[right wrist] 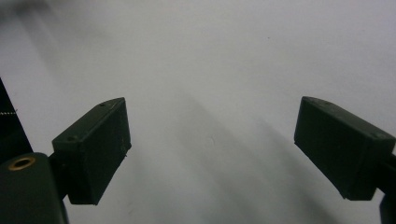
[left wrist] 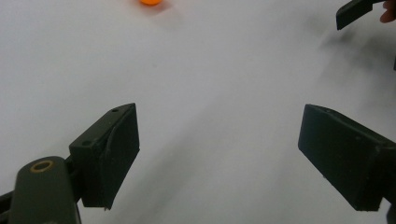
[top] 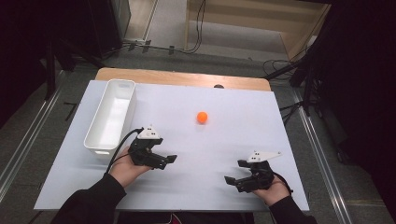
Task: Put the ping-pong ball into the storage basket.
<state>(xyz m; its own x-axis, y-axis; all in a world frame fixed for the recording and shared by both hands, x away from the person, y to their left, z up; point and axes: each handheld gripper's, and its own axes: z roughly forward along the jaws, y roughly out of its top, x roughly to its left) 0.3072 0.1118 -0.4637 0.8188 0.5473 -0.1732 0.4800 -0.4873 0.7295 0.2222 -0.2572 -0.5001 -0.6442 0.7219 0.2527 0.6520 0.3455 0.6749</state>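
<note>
White table [top: 187, 140], empty white bin [top: 110, 115] at left, orange ball [top: 201, 117] mid-table; both tongs spread

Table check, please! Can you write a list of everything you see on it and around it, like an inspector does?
Surface: white sheet over a wooden table; bare between the things.
Job's things: orange ball near the middle, alone; white bin at the left edge, empty.
Clutter: nothing seen.
Grippers: left hand-held gripper low over the sheet beside the bin, jaws open, nothing between them; right hand-held gripper near the front right, jaws open, nothing between them.
Cables: black cable loops from the left gripper; more cables on the floor behind the table.
Surroundings: grey floor, dark stands at both sides, wooden frame at the back.
</note>
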